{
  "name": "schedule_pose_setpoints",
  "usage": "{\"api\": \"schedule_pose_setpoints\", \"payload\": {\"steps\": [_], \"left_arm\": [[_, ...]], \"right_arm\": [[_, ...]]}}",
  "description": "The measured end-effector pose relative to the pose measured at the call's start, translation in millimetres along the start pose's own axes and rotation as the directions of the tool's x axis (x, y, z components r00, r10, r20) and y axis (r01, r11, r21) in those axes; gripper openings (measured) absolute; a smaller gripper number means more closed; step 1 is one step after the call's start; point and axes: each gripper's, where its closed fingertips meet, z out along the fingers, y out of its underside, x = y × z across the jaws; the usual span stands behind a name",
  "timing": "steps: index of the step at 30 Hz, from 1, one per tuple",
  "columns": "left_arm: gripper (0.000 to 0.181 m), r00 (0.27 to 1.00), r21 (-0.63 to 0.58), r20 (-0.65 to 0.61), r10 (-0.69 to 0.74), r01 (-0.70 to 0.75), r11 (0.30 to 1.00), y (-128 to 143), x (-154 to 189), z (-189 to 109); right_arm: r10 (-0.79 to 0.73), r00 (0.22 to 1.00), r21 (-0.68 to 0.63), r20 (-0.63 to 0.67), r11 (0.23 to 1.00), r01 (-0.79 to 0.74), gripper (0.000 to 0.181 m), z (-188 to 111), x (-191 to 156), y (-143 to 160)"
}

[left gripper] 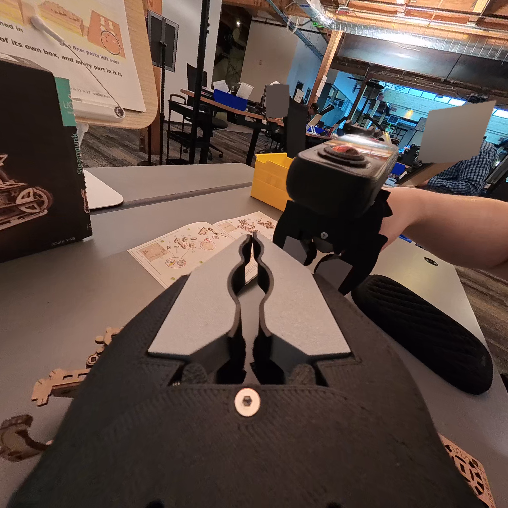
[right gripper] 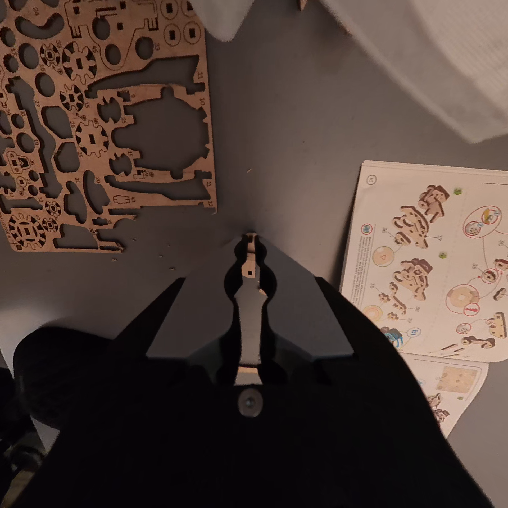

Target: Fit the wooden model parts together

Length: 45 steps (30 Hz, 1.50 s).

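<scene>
My left gripper [left gripper: 252, 238] is shut and empty, held low over the grey table [left gripper: 82, 288]. Loose wooden parts [left gripper: 64, 382] lie on the table to its left. My right gripper [right gripper: 250, 238] points down at the table and is shut on a small pale wooden part [right gripper: 249, 268] that stands out past its tips. In the left wrist view the right gripper [left gripper: 320, 264] is held by a hand ahead and to the right. A laser-cut wooden sheet [right gripper: 110, 123] with many empty cut-outs lies up and left of the right gripper.
An open instruction booklet [left gripper: 203, 247] [right gripper: 439, 261] lies mid-table. A dark model box [left gripper: 38, 165] stands at the left and a yellow bin [left gripper: 272, 178] at the back. A black ribbed oval object [left gripper: 420, 330] lies on the right. A sheet corner [left gripper: 467, 472] shows at the bottom right. My hands' fingertips stand some 12 centimeters from each other. The right tips stand about 15 centimeters off the black ribbed oval object [left gripper: 420, 330].
</scene>
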Motion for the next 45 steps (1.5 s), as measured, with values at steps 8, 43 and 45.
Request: {"api": "schedule_pose_setpoints", "payload": {"steps": [8,43,45], "left_arm": [[0.000,1.000,-0.007,-0.004,-0.002,0.002,1.000,1.4,0.7,0.6],[0.000,1.000,-0.010,-0.010,-0.016,0.016,1.000,2.5,1.9,1.0],[0.000,1.000,-0.010,-0.010,-0.017,0.017,1.000,2.4,1.9,1.0]], "right_arm": [[-0.007,1.000,-0.005,0.000,1.000,0.007,0.000,-0.1,0.1,1.3],[-0.042,0.997,0.103,-0.069,0.994,0.049,0.001,-0.4,-2.1,3.9],[-0.063,0.996,0.082,-0.066,0.994,0.068,0.006,-1.0,-3.7,4.7]]}}
